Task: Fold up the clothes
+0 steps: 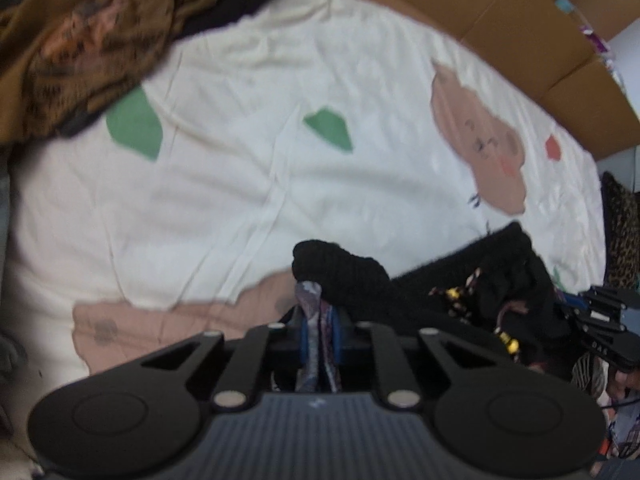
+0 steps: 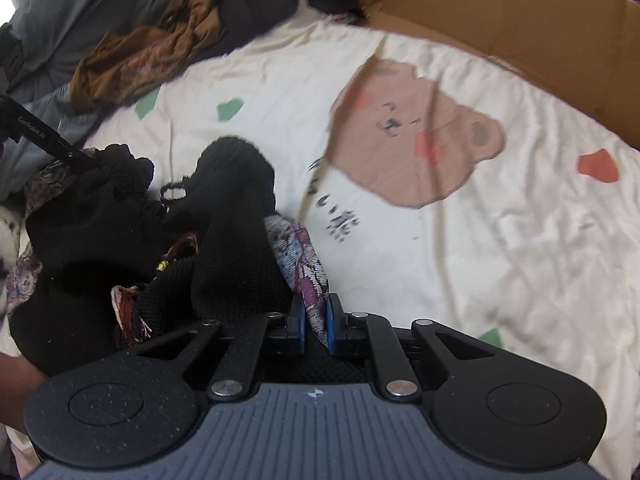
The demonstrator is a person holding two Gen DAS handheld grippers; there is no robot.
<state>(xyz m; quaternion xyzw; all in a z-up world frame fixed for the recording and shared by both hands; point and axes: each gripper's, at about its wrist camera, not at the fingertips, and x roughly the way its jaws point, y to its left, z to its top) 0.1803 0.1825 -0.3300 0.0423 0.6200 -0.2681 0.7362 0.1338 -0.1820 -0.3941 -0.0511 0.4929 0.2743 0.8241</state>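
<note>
now gripping a black knit garment [image 2: 236, 216] with a patterned lining, bunched at the near edge of the bed. left gripper [image 1: 319, 322] pinched narrow on a strip of that purple-grey lining; right gripper [image 2: 314, 316] likewise clamped on lining at the garment's other side. best to lift both ends evenly, draw apart until the knit hangs flat, then lay it onto open sheet before creasing; probably early in the fold. underneath, a cream bedsheet [image 2: 500, 248] printed with a bear [image 2: 412, 136]. beyond, a cardboard box [image 2: 520, 24] and a brown crumpled garment [image 1: 92, 40].
</note>
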